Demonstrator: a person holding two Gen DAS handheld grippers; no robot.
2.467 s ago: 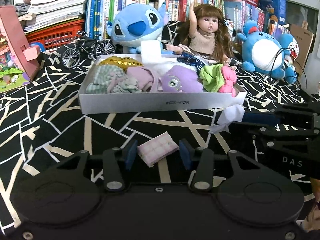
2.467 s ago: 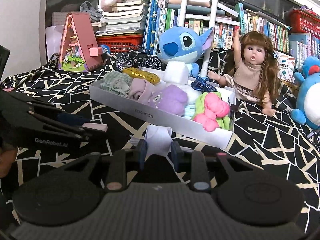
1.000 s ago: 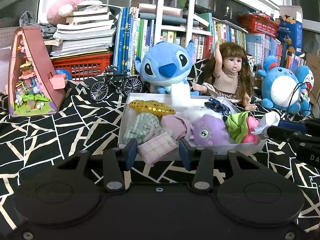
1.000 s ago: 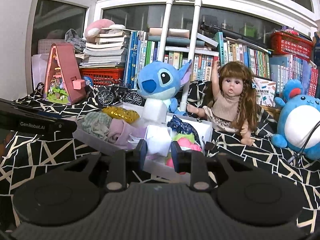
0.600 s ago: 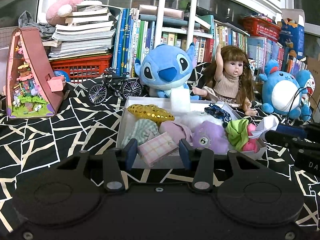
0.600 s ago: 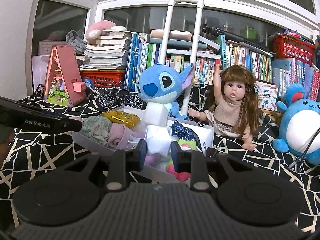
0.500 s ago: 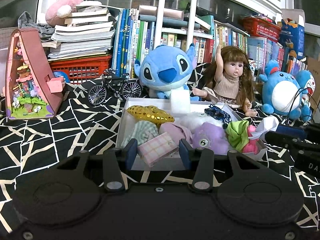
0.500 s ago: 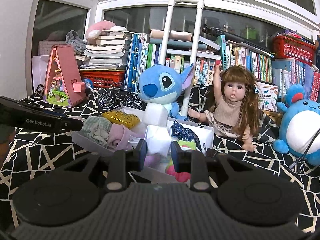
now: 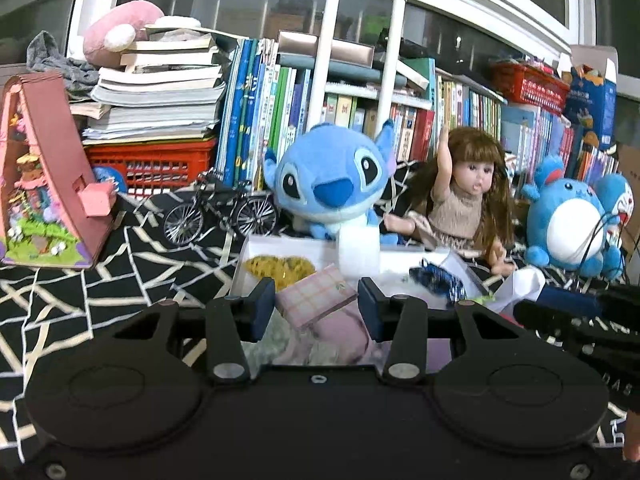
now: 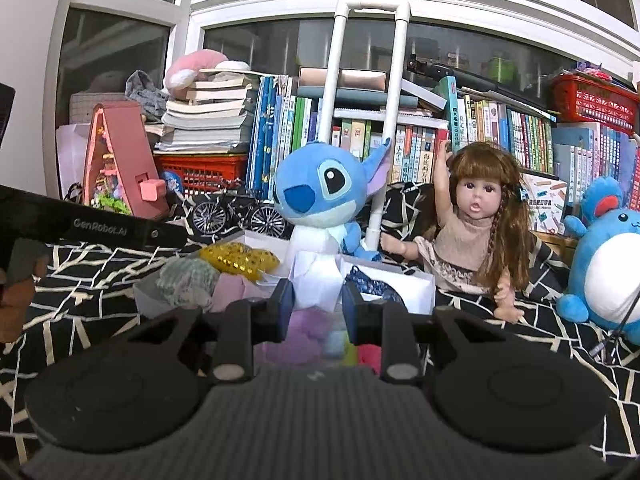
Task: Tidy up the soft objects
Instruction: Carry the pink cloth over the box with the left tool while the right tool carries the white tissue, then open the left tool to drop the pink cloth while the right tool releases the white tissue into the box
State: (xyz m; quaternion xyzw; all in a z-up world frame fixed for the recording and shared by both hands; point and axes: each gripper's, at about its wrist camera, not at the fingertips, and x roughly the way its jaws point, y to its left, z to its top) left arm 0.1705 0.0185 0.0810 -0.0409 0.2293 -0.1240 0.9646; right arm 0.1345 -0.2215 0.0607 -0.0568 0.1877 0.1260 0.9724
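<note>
The left gripper (image 9: 316, 300) hangs over the near edge of the white box (image 9: 280, 246), its jaws pinching a pink plaid pad (image 9: 316, 295) — tilted, corner up. The right gripper (image 10: 318, 302) hangs over the box's right half, jaws pinching a white folded cloth (image 10: 316, 280). Behind the box sit a blue plush (image 9: 332, 184) and a doll (image 9: 466, 196) — both upright.

Left gripper (image 9: 316, 304): matte black plastic body, blue finger pads, silver screws. Right gripper (image 10: 318, 298): same build, ribbed grey top; white "GenRobot.AI" lettering on the black side.
</note>
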